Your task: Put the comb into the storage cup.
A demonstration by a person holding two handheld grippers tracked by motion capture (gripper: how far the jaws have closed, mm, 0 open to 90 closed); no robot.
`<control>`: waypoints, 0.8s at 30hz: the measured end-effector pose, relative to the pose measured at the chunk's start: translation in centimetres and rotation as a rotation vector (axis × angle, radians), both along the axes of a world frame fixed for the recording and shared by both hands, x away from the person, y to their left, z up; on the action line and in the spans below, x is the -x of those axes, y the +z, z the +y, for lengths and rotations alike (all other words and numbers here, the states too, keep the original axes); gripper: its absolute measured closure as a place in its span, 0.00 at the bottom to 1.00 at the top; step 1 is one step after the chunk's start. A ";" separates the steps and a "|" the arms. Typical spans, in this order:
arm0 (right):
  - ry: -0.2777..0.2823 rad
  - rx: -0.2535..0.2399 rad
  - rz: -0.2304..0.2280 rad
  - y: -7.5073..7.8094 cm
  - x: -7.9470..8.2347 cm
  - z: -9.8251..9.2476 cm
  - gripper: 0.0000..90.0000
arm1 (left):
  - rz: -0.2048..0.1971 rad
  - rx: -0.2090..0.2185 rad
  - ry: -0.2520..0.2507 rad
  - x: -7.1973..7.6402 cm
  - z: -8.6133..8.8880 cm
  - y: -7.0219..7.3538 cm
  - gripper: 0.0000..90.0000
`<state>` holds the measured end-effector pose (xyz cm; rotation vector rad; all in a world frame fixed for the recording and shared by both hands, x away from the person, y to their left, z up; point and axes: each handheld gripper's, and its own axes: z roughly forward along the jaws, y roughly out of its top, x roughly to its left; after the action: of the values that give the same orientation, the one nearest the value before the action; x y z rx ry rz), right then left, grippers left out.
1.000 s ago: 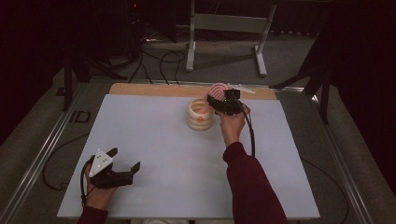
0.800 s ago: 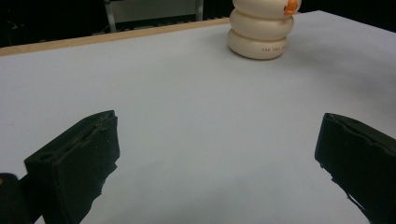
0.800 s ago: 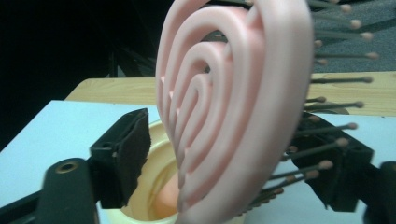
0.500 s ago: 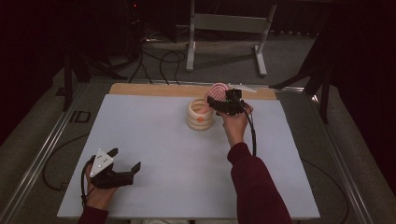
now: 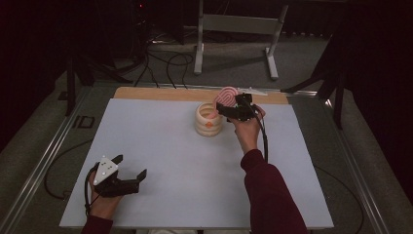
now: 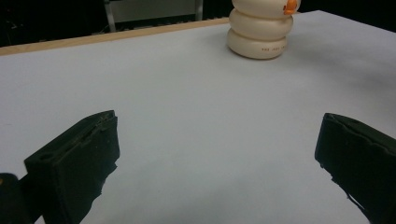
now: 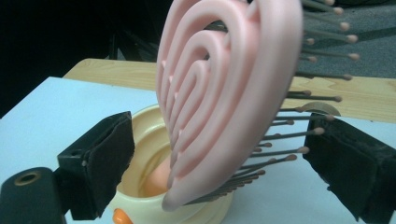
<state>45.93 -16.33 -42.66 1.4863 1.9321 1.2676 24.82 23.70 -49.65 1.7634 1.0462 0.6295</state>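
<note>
A cream ribbed cup (image 5: 208, 119) with an orange mark stands at the back middle of the white mat. A pink heart-shaped hairbrush (image 5: 227, 95) stands tilted in it, handle down inside. My right gripper (image 5: 223, 108) is at the cup's right, and its jaws have just been opening. The brush head (image 7: 229, 93) sits between them, and neither pad touches it; the bristles point at the right pad. The cup (image 7: 149, 140) is below and behind the brush. My left gripper (image 5: 131, 165) rests open and holds nothing at the front left, facing the cup (image 6: 259, 28).
The white mat (image 5: 160, 146) covers the table, with a wooden strip (image 5: 160, 93) along its far edge. Behind the table are a metal stand (image 5: 234, 29) and cables on the floor (image 5: 160, 61). A metal rail (image 5: 46, 161) runs along the left side.
Both hands have kept their places. The brush still stands in the cup. The right jaws look slightly wider apart around the brush head.
</note>
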 end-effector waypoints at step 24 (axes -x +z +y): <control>0.033 0.056 -0.035 0.5 1.2 -2.4 0.10 | -0.007 0.004 0.010 0.2 0.1 0.0 0.01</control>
<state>44.73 -18.72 -42.16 1.4012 1.9612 1.2351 24.60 23.78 -49.66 1.7517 1.0515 0.6390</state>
